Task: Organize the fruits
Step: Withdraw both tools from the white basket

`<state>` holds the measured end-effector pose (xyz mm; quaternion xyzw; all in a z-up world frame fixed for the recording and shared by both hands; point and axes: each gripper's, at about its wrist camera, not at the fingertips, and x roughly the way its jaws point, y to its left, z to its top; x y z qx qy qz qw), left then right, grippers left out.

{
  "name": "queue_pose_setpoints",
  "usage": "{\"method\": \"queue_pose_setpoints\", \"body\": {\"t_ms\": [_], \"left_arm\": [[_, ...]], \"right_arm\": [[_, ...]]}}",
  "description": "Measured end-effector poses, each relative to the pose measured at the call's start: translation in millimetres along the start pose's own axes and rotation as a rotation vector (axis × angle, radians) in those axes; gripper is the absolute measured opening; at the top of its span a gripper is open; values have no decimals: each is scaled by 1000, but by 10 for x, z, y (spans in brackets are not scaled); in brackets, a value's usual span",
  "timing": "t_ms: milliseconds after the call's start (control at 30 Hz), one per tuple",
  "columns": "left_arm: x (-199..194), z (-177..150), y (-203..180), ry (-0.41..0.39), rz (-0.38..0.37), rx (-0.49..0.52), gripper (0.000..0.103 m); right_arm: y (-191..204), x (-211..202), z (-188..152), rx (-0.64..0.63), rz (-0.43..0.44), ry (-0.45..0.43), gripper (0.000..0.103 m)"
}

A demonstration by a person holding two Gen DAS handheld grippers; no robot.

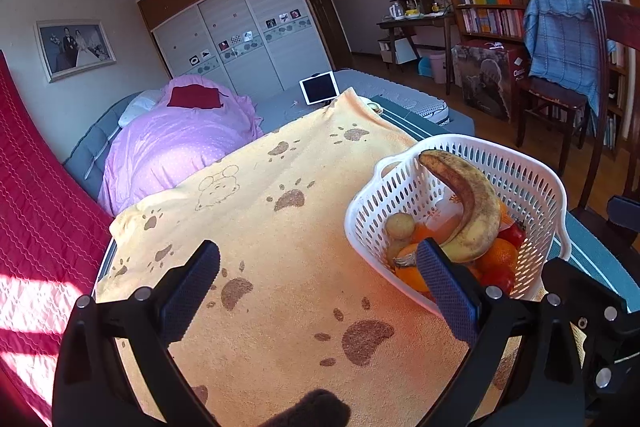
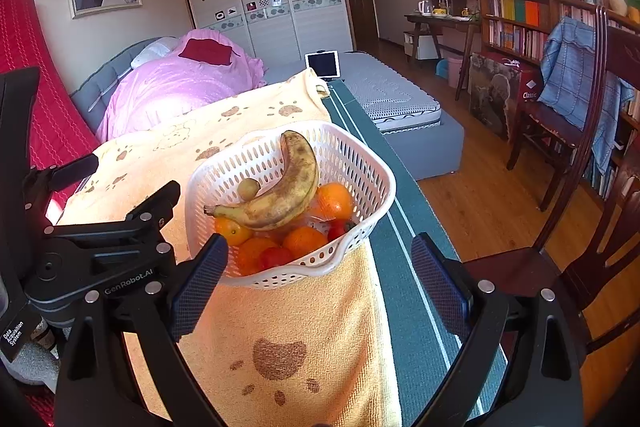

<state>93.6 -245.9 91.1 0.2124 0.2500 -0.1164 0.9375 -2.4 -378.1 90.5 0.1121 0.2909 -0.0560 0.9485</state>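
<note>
A white perforated basket [image 2: 362, 163] stands on a yellow paw-print towel [image 2: 304, 331]; it also shows in the left wrist view [image 1: 532, 183]. It holds a spotted banana [image 2: 288, 187], oranges [image 2: 334, 201], red tomatoes [image 2: 276, 257] and a small pale round fruit [image 2: 248, 188]. The banana also shows in the left wrist view [image 1: 472, 207]. My right gripper [image 2: 320, 287] is open and empty just in front of the basket. My left gripper [image 1: 320, 287] is open and empty over the towel [image 1: 280, 227], left of the basket; its right finger overlaps the basket's near rim.
The towel covers a table with a teal striped cloth [image 2: 404, 267] at its right edge. A dark wooden chair [image 2: 580, 227] stands close on the right. Beyond are a bed with a pink quilt [image 2: 180, 83], a tablet [image 2: 323, 64] and bookshelves [image 2: 516, 23].
</note>
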Motion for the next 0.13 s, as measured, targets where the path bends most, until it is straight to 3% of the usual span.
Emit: {"method": "queue_pose_setpoints", "body": {"t_ms": [133], "left_arm": [[3,-41,76,14,10,-18,98]], "right_arm": [[52,13,-15,-13,9,5,94]]}}
